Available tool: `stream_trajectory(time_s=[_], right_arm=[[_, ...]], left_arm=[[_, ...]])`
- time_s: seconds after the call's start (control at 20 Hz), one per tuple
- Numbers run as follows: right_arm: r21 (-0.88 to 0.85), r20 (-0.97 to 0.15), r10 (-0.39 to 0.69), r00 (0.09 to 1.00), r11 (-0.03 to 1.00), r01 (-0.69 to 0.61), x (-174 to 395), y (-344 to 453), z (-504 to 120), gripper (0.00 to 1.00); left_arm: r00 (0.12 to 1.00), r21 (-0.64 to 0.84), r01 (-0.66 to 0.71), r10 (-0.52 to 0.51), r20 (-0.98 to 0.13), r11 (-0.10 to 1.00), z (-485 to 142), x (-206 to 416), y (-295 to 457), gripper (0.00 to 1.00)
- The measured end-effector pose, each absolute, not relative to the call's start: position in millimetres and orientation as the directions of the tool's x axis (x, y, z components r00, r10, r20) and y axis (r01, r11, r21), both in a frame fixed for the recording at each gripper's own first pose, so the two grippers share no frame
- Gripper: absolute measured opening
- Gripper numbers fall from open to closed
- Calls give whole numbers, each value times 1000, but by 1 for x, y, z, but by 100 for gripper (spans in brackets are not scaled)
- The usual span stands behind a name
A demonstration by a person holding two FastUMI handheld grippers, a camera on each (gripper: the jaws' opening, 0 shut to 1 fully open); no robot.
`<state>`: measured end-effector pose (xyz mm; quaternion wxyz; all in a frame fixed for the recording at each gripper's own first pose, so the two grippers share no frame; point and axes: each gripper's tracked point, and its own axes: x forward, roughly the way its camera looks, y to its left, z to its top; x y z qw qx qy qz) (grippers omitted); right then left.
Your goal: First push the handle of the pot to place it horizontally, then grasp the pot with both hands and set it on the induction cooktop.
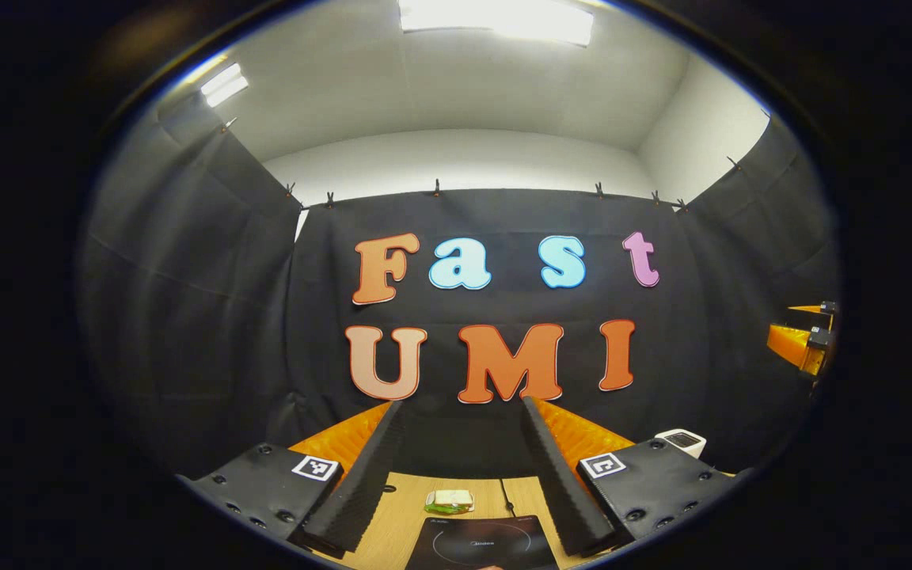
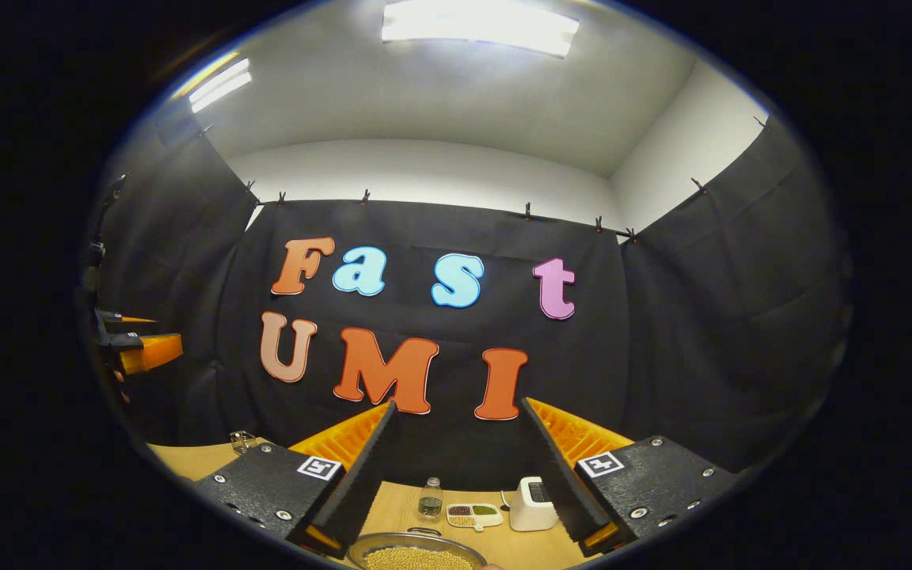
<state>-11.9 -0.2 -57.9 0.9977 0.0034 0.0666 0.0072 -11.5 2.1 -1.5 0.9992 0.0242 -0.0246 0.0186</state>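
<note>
Currently: left gripper spread wide, empty, induction cooktop low between its fingers. Right gripper spread wide, empty, pot of yellow grains just below, between its fingers.

1 cooktop, 1 pot, 1 bottle, 1 divided dish

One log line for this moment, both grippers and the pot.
left hand-held gripper: open, above cooktop | right hand-held gripper: open, above pot | pot: on table, untouched
</note>
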Motion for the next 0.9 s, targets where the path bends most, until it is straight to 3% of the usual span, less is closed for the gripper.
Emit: stream_trajectory(time_s=[0.2, 0.25, 0.35, 0.9], right_arm=[[17, -182, 41, 983, 999, -38, -16, 4, -77, 93], [16, -192, 45, 980, 999, -43, -18, 5, -82, 92], [19, -208, 54, 977, 999, -51, -19, 9, -90, 92], [102, -416, 148, 897, 988, -116, -39, 28, -180, 88]], left_arm=[[998, 38, -43, 41, 40, 998, -8, -8, 5, 98], [998, 38, -45, 44, 34, 998, -10, -8, 7, 92], [999, 35, -48, 48, 20, 998, -14, -6, 7, 98], [999, 45, -51, 51, 8, 998, -25, -5, 6, 98]])
